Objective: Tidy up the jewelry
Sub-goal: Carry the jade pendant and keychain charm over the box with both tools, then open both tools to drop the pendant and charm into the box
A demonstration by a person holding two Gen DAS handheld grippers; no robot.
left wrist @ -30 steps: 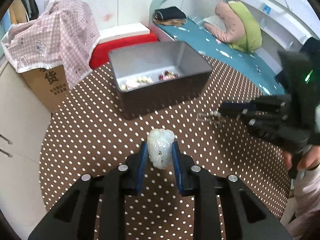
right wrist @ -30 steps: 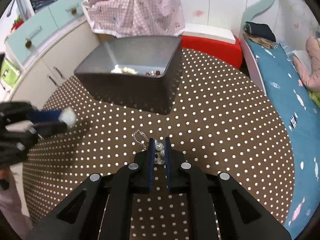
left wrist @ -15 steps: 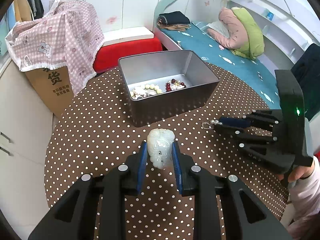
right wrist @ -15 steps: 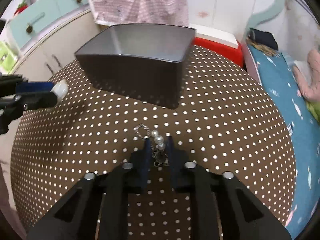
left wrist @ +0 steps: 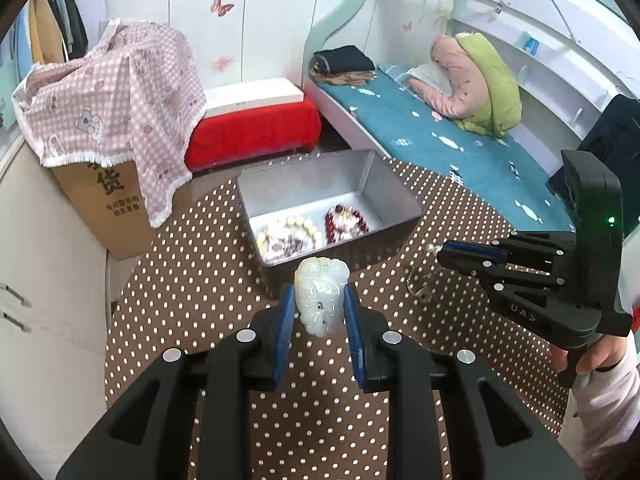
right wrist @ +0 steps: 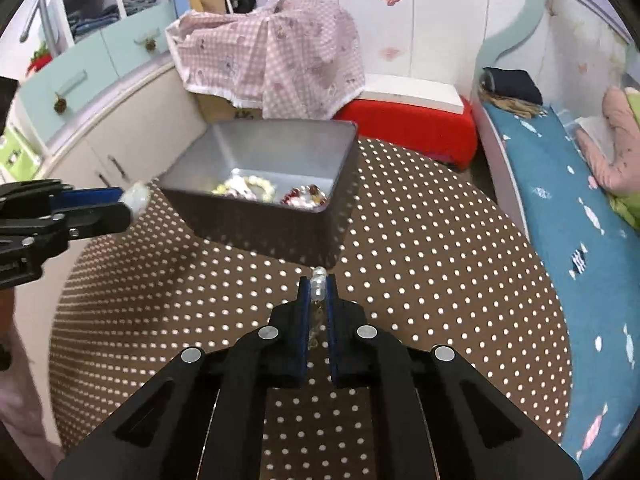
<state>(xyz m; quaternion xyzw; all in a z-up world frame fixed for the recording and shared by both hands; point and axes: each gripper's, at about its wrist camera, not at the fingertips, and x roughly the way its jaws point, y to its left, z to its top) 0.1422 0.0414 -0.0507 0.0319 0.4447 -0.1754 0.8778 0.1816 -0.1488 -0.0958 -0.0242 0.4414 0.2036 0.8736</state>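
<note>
Left gripper clamps the white jade pendant; right gripper pinches the pearl chain; metal box at 12 o'clock.

Bed w/ teal cover, red bench, white butterfly walls

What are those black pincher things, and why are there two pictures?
They are two hand-held claws a person squeezes; each carries a camera looking along its fingers, so each picture comes from one claw. The left claw grips a carved white jade pendant. The right claw pinches a small pearl-and-chain bracelet. Both are above a round brown polka-dot table. On it sits a grey metal box that already holds a cream bead bracelet and a red bead bracelet.
</note>
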